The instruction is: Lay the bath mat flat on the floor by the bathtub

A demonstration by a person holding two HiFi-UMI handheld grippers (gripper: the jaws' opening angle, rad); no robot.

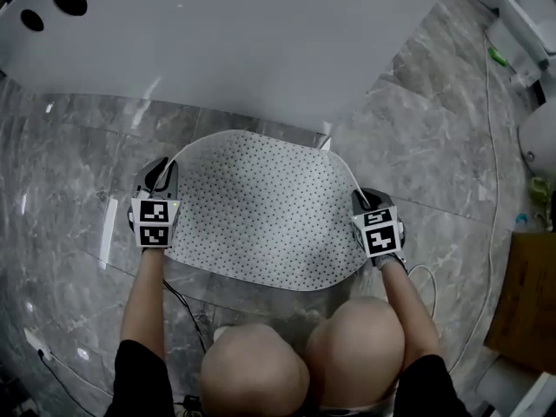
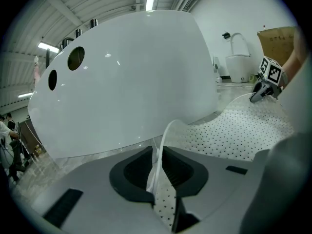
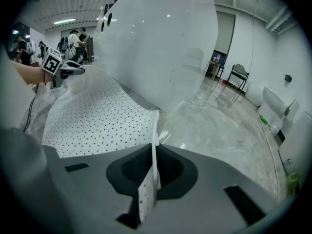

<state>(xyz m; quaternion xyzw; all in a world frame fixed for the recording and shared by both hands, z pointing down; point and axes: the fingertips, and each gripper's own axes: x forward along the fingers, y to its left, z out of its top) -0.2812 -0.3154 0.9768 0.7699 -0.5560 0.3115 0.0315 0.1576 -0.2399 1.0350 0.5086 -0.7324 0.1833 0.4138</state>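
Mat (image 1: 261, 211) is lying mid-frame against the bathtub (image 1: 261, 42), its side edges curling up. Right gripper (image 1: 366, 201) is pinching one edge. Left gripper (image 1: 161, 175) jaws are sitting slightly apart around the other. Suggest lowering both edges level, then pulling clear sideways.

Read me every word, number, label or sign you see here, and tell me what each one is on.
None readable. The left marker cube and right marker cube carry only black-and-white square patterns, not text. The bathtub, bath mat and cardboard box show no print.
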